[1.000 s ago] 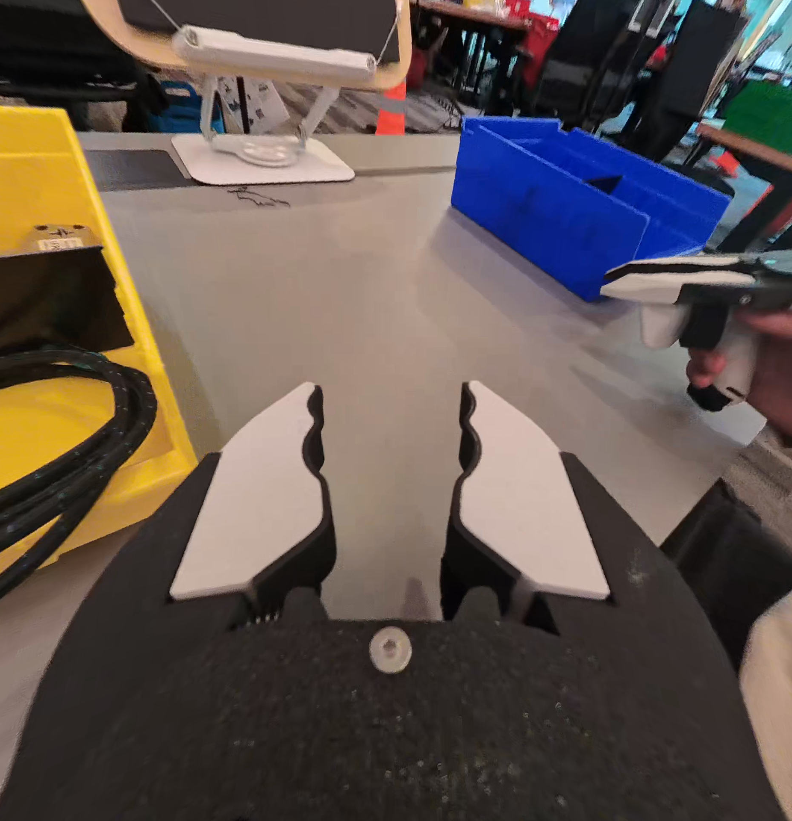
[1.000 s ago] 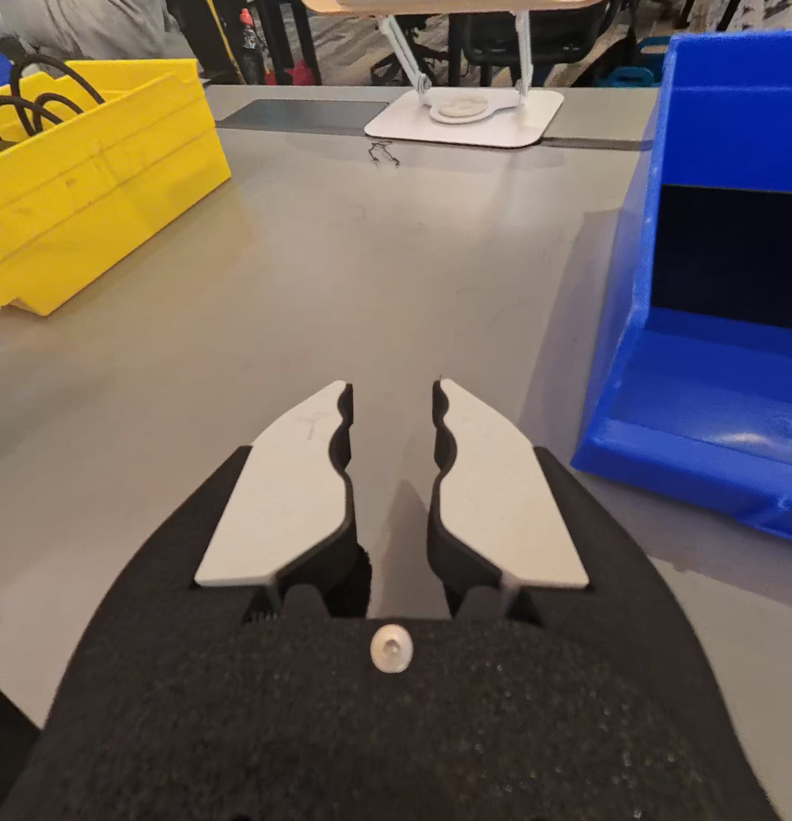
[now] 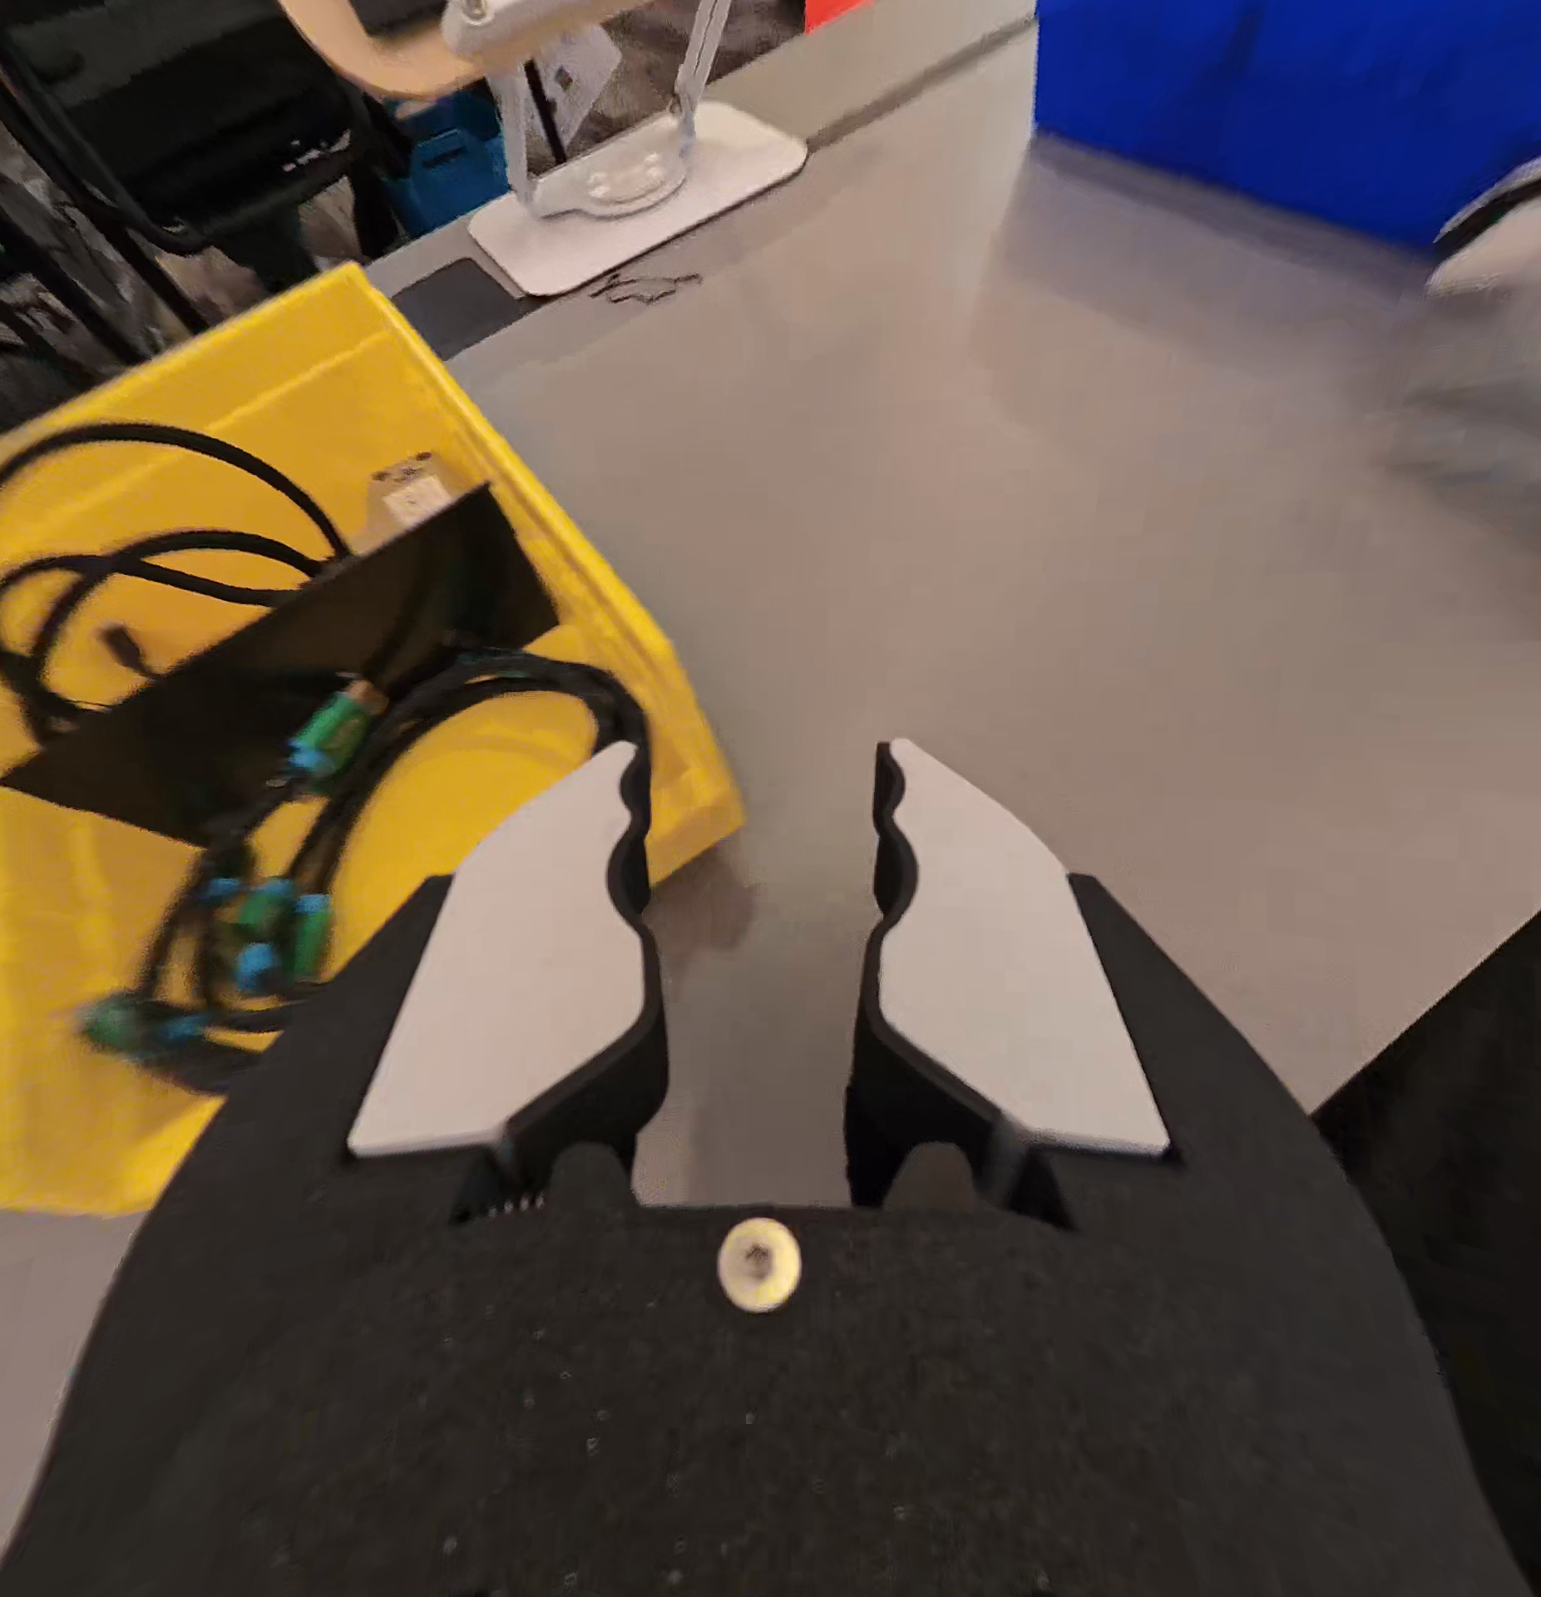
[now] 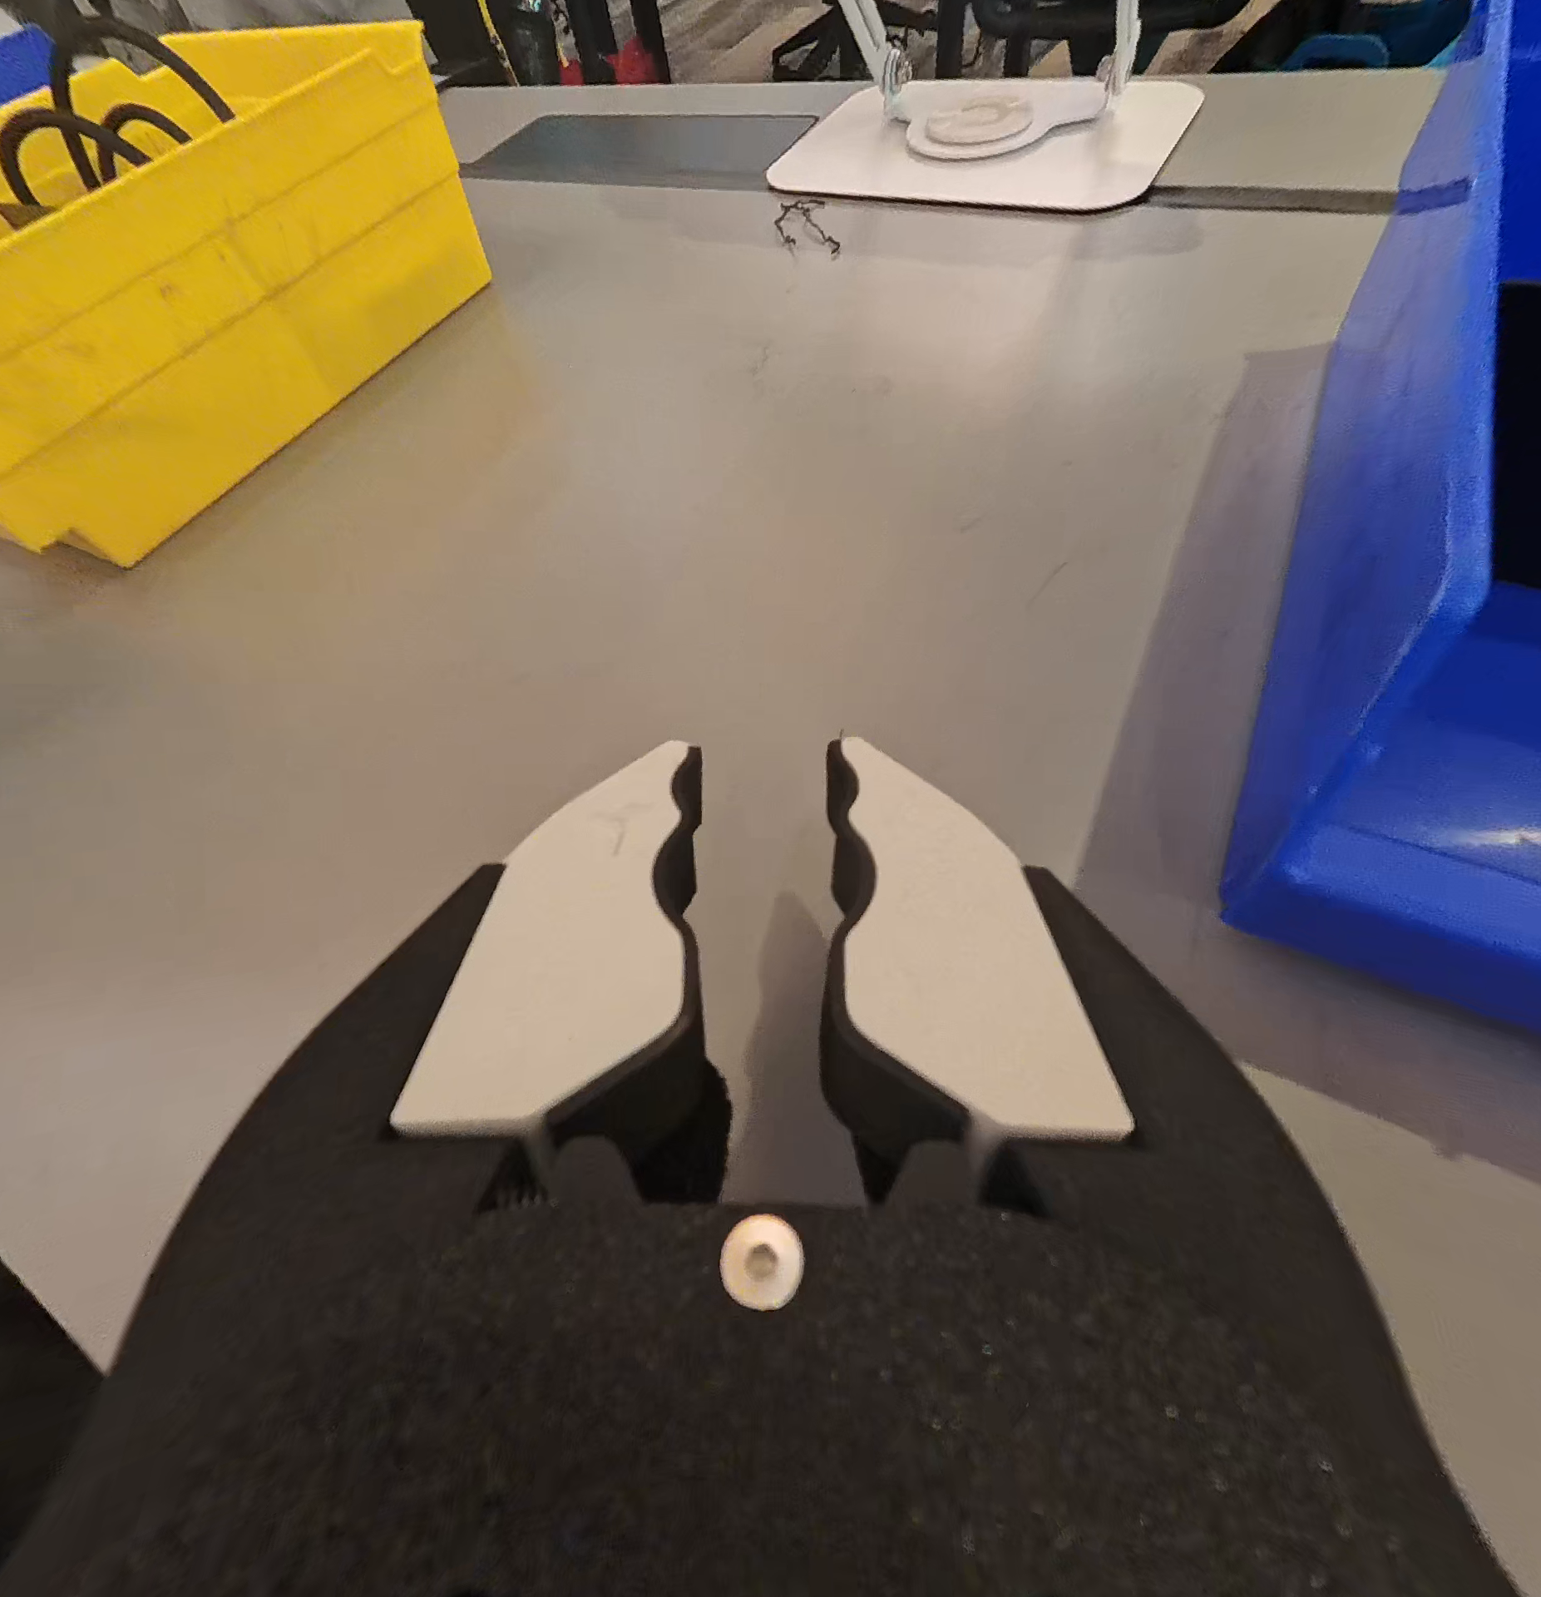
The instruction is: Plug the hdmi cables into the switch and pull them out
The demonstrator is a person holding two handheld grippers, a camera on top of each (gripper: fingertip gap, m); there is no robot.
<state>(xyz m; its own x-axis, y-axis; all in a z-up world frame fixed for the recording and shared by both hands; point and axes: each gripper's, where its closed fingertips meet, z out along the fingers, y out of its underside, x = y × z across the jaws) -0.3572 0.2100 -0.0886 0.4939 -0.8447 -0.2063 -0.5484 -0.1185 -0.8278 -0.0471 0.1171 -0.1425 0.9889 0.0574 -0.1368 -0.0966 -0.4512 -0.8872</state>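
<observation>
grey worktop (image 4: 749,449) carries a yellow bin (image 3: 507,484) holding the black switch (image 3: 257,691) and hdmi cables (image 3: 456,709), nothing plugged yet. left gripper (image 3: 756,769) hangs beside it, fingers spread, empty; right gripper (image 4: 764,760) is parted, empty. next likely calls for reaching in for the switch.

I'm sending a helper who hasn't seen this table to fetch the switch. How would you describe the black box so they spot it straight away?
Find the yellow bin at the left side of the grey table. Inside it, the black box lies flat among black cables with green and blue plug ends. It is the only flat, straight-edged thing there; everything else in the bin is looped cord.
</observation>
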